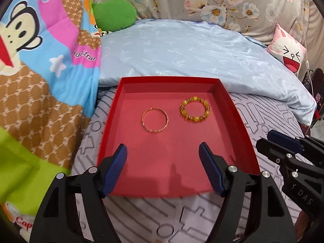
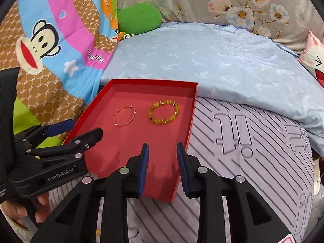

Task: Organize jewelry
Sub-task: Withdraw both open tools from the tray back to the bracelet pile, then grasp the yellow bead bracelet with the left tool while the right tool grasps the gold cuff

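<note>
On the bed, atop a lilac sheet printed with grey lines (image 1: 154, 212), sits a shallow red cardboard tray (image 1: 110, 117), its far edge tucked against a folded pale-blue quilt (image 1: 182, 50). To the far left a bright cartoon-monkey blanket (image 1: 30, 60) is bunched up, well clear of the work.

Going left to right: the left claw (image 1: 163, 169) hangs over the tray's near end, its blue-padded fingers spread wide with nothing between them. Inside the tray, toward the far half, a thin rose-gold metal bangle (image 1: 155, 119) lies flat, and just beside it on the right, not touching, a bracelet of yellow amber-like beads (image 1: 194, 108). Laid apart like this, I'd say each can be seen and lifted without tangling. The right claw (image 2: 163, 168) hovers at the tray's near right corner, parted more narrowly and also carrying nothing. Both pieces being in the tray, the sorting looks largely settled.
</note>
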The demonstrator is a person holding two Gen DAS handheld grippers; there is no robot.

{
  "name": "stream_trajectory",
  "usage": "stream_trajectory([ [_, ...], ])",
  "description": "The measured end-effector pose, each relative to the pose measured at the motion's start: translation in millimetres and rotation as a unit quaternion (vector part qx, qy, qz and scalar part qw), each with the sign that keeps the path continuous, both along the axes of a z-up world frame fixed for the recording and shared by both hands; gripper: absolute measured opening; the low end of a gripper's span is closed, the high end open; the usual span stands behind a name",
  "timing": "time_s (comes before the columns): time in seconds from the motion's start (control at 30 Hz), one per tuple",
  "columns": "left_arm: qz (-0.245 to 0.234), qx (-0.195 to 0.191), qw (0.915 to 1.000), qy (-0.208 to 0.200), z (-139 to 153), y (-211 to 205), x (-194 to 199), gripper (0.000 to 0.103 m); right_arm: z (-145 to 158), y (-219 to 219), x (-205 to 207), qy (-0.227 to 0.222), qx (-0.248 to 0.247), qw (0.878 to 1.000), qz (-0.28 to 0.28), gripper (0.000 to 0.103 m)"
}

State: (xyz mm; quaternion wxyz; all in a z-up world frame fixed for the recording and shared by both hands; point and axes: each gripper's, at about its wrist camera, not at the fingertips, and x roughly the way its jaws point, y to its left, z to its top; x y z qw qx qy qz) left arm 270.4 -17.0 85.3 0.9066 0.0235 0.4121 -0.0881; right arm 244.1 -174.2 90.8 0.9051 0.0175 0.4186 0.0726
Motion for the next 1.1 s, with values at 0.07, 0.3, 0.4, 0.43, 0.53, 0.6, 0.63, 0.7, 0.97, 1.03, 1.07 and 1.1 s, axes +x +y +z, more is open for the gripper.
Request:
stream_trajectory([
  [0.07,0.003,0.003,1.0,-0.003,3,3,-18,0.07,1,1,-18,0.004,0.005,1.0,0.003,0.028],
  [0.3,0.015,-0.007,0.9999,0.001,2,17,-67,0.07,-10,1,-74,0.023,0.006,1.0,-0.008,0.028],
  [0.4,0.021,-0.009,0.9997,0.012,-6,22,-85,0.071,-17,2,-94,0.029,-0.001,1.0,-0.012,0.028],
  [0.43,0.022,-0.006,0.9996,0.013,-8,22,-89,0.071,-20,2,-102,0.034,-0.001,0.999,-0.013,0.028],
  [0.53,0.026,0.008,0.9995,0.012,-17,26,-108,0.071,-29,3,-122,0.04,-0.007,0.999,-0.017,0.038],
  [0.6,0.028,0.011,0.9994,0.018,-23,28,-117,0.071,-35,6,-135,0.045,-0.009,0.999,-0.018,0.042],
  [0.63,0.029,0.011,0.9993,0.021,-25,29,-121,0.071,-38,8,-139,0.048,-0.008,0.999,-0.018,0.043],
  [0.7,0.033,0.015,0.9991,0.024,-30,31,-129,0.071,-45,11,-149,0.053,-0.013,0.998,-0.018,0.048],
  [0.97,0.041,0.021,0.9985,0.029,-43,34,-153,0.08,-65,22,-169,0.059,-0.049,0.997,-0.029,0.066],
  [1.03,0.041,0.021,0.9986,0.026,-44,34,-159,0.082,-70,23,-171,0.063,-0.048,0.996,-0.031,0.067],
  [1.07,0.039,0.021,0.9987,0.025,-45,34,-161,0.084,-72,24,-171,0.063,-0.05,0.996,-0.031,0.067],
  [1.1,0.038,0.023,0.9987,0.025,-46,33,-163,0.084,-74,24,-171,0.064,-0.051,0.996,-0.032,0.067],
])
